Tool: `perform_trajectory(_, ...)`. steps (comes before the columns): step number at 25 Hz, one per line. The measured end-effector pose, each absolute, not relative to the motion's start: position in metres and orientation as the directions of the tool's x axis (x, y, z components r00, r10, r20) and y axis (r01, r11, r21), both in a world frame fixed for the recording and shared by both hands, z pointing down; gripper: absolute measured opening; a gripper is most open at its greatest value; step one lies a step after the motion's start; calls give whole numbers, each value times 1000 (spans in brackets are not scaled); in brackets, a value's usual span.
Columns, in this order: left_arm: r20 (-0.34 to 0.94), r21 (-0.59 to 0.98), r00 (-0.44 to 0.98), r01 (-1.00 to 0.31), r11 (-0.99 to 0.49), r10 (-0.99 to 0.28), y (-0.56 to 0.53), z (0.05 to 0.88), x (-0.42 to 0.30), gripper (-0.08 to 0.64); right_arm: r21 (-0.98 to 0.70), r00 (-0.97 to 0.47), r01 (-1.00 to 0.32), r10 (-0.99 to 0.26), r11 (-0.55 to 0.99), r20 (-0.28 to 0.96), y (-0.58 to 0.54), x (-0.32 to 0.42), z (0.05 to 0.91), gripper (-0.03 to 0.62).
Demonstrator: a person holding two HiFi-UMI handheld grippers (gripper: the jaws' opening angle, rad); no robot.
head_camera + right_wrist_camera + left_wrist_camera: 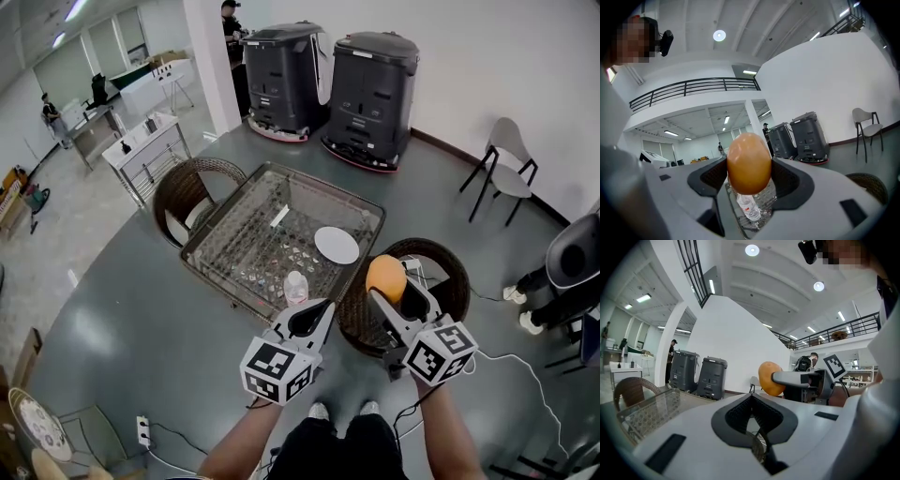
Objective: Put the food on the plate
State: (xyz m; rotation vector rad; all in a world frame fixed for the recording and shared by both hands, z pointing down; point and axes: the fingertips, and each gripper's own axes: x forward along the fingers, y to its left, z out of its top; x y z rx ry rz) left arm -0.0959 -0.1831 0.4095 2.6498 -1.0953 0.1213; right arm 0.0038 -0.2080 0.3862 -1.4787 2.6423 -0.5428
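Observation:
My right gripper (386,281) is shut on a smooth orange, egg-shaped food item (385,277), held in the air over the near right corner of the mesh-topped table (234,239). In the right gripper view the food (749,161) fills the gap between the jaws of the gripper (749,165). A round white plate (336,245) lies on the table's right side, just beyond the food. To the left, my left gripper (314,321) is shut with nothing in it. Its view shows the closed gripper (752,420), with the orange food (768,378) off to the right.
A clear plastic bottle (295,286) stands on the table's near edge between the grippers. Wicker chairs sit at the table's left (187,187) and right (455,281). Two dark service machines (370,84) stand behind, a grey chair (506,164) at the right wall.

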Motion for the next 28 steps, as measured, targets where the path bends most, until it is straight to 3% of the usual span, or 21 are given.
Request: perform_trajectory(28,305,217,437,-897,-385,-846,-314,456,-89,8,-274,-762,-647,-617,711,198,-434,-12,445,301)
